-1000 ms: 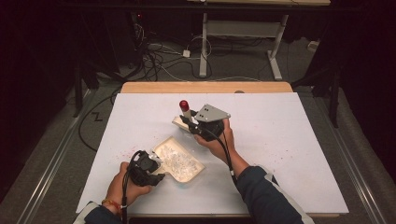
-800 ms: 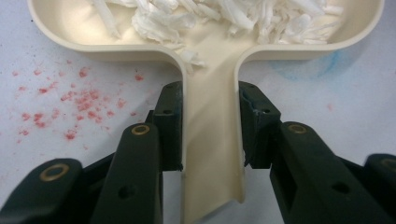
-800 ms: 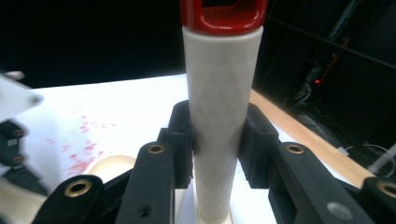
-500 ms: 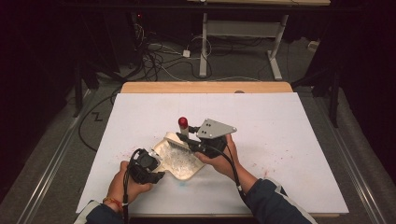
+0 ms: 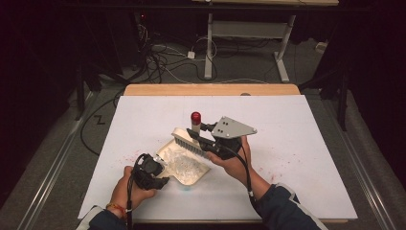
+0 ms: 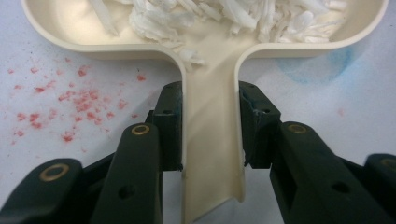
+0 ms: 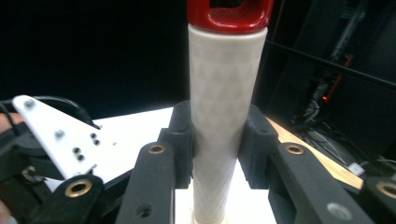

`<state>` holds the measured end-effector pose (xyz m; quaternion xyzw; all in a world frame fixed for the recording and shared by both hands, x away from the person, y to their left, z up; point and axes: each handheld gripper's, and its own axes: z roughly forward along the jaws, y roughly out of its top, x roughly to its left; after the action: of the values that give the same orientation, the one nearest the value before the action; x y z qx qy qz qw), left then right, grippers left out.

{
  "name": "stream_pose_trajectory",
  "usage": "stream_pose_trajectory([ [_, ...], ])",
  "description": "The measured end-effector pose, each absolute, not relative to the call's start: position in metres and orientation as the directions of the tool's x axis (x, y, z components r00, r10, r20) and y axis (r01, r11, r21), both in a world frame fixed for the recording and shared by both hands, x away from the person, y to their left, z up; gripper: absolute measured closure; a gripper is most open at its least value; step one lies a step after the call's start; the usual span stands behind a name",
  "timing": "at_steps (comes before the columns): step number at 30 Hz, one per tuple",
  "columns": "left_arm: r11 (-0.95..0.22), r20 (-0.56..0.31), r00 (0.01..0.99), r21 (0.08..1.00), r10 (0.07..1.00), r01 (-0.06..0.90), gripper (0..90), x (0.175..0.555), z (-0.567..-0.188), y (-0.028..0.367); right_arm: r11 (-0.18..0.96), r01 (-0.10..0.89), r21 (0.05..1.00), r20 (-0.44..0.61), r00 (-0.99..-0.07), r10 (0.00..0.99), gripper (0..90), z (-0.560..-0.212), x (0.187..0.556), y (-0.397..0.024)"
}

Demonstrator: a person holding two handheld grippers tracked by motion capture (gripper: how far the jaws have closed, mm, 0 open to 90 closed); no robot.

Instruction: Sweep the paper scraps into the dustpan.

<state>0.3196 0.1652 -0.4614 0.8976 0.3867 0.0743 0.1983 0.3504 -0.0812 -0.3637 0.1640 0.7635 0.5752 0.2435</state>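
Observation:
A cream dustpan [image 5: 191,175] lies on the white table sheet with white shreds [image 6: 224,16] piled inside it. My left gripper [image 6: 210,126] is shut on the dustpan handle [image 6: 212,154], one pad on each side; the high view shows the left gripper [image 5: 152,170] at the pan's near left. My right gripper [image 5: 207,140] is shut on a brush, its white handle [image 7: 224,93] upright between the pads with the red cap [image 7: 229,11] on top. In the high view the brush head [image 5: 187,143] hangs over the pan's far edge.
Red specks [image 6: 70,102] dot the white sheet [image 5: 297,134] left of the pan handle, and a faint blue stain [image 6: 317,70] lies to its right. A wooden strip [image 5: 210,89] edges the table's far side. Cables [image 5: 163,62] and desk legs stand on the floor beyond.
My right gripper has carried the brush toward the person, from beyond the pan to over its far edge, and lifted it a little. The left gripper and dustpan have stayed put.

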Motion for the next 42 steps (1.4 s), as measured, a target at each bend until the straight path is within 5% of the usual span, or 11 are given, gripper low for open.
stream_pose_trajectory([
  [18, -0.627, -0.011, 0.689, 0.405, 0.725, 0.665, 63.3, 0.319, -0.462, 0.164, 0.437, 0.049, 0.898, -0.237, -0.784, 0.574, 70.3, -0.383, 0.349, -0.109],
  [30, -0.63, -0.009, 0.692, 0.405, 0.722, 0.663, 63.3, 0.319, -0.462, 0.164, 0.406, 0.02, 0.914, -0.187, -0.866, 0.463, 70.3, -0.377, 0.324, -0.092],
  [42, -0.628, -0.009, 0.691, 0.409, 0.723, 0.662, 63.3, 0.319, -0.462, 0.164, 0.36, 0.017, 0.933, -0.179, -0.846, 0.503, 70.2, -0.36, 0.329, -0.095],
])
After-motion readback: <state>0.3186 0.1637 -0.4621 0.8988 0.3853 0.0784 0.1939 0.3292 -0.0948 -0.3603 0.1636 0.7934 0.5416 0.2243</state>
